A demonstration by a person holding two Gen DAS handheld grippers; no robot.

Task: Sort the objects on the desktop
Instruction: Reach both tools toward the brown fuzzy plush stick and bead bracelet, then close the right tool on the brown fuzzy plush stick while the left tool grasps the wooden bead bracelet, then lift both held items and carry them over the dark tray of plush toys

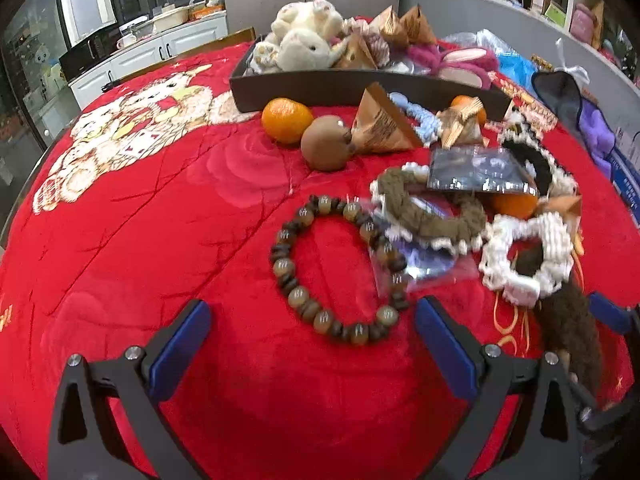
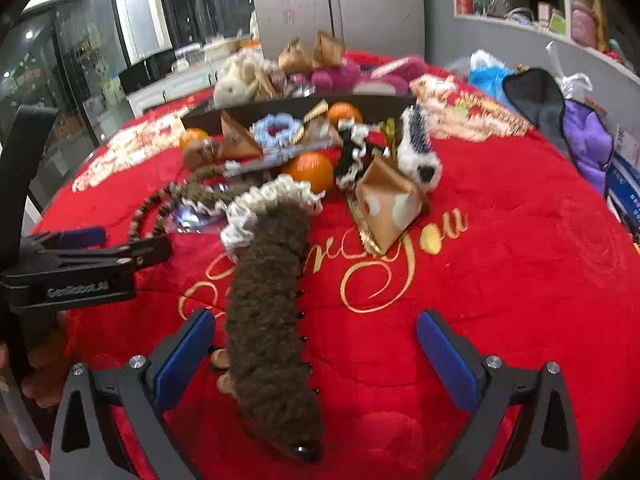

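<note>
**Bracelet and hair clip between two open grippers**

Left gripper spread wide, gripping nothing, low over the red blanket. Bead bracelet flat on the blanket at 12 o'clock from the fingertips, with its near arc reaching in between the two blue pads. Apparently touching neither pad, though blurred at that spot. Brown scrunchie with white frill at 1 o'clock from the bracelet, lying partly over a clear plastic sleeve. White scrunchie at 3 o'clock. Farther out at 12 o'clock, a mandarin with a round brown fruit just beside it and a paper pyramid packet against the fruit. Behind these, a dark tray with a cream plush toy inside.

Right gripper likewise released, holding nothing. Fuzzy brown hair clip lying lengthwise between the fingers, from 6 o'clock up toward 12 o'clock. Much nearer to the pad at 9 o'clock, well apart from the pad at 3 o'clock. Far end of the clip resting at the white scrunchie. Tan pyramid box at 1 o'clock on the blanket, beside gold lettering.
</note>
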